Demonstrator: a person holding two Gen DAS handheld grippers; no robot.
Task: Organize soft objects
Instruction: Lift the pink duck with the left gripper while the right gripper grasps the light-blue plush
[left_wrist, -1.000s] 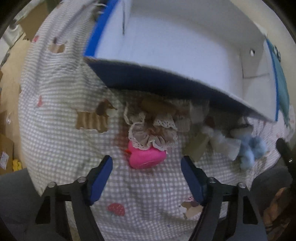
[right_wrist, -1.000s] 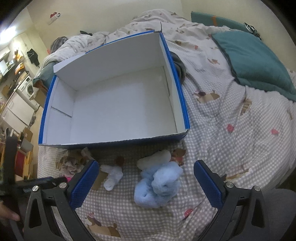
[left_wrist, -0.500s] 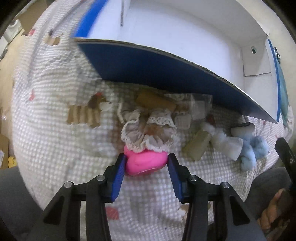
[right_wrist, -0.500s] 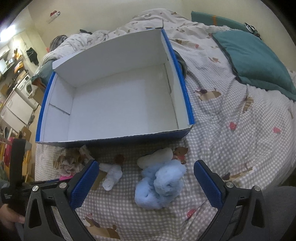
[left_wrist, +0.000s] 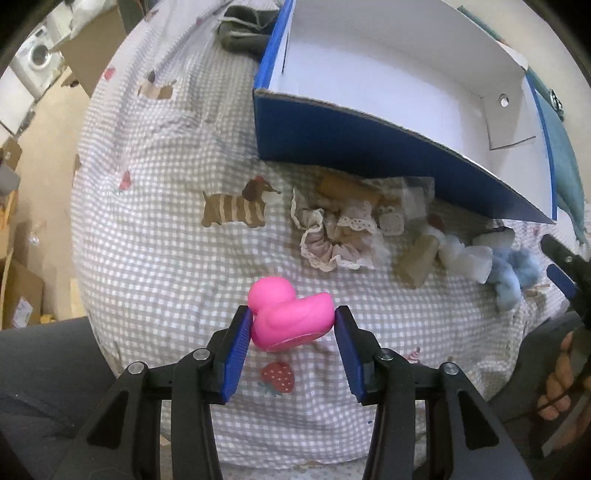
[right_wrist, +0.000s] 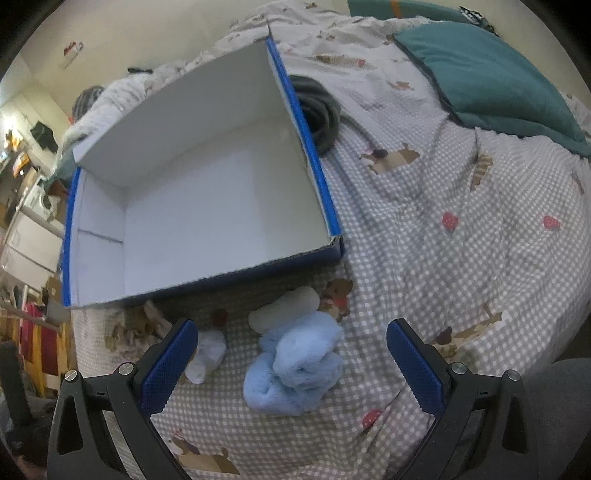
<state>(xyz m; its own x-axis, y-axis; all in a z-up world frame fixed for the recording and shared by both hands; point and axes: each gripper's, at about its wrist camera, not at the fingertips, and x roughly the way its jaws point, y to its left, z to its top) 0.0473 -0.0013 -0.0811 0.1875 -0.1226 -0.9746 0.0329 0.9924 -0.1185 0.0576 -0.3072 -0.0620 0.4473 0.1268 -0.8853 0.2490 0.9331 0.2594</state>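
Observation:
My left gripper (left_wrist: 291, 325) is shut on a pink rubber duck (left_wrist: 290, 317) and holds it above the checked bedspread. Beyond it lie a lace-trimmed scrunchie (left_wrist: 332, 240), a small white soft piece (left_wrist: 463, 254) and a fluffy light-blue item (left_wrist: 511, 273), all along the near wall of a blue box with a white inside (left_wrist: 369, 147). My right gripper (right_wrist: 291, 350) is open and empty, just above the light-blue fluffy item (right_wrist: 295, 369), with the white piece (right_wrist: 207, 354) by its left finger and the box (right_wrist: 199, 280) behind.
A teal pillow (right_wrist: 491, 74) lies at the far right of the bed. A dark coiled cord (right_wrist: 317, 114) sits behind the box's right wall. A dark garment (left_wrist: 243, 29) lies by the box's far left corner. The bed edge drops off to the left.
My left gripper closed on the pink duck and lifted it back, away from the scrunchie. My right gripper drifted slightly and stayed open.

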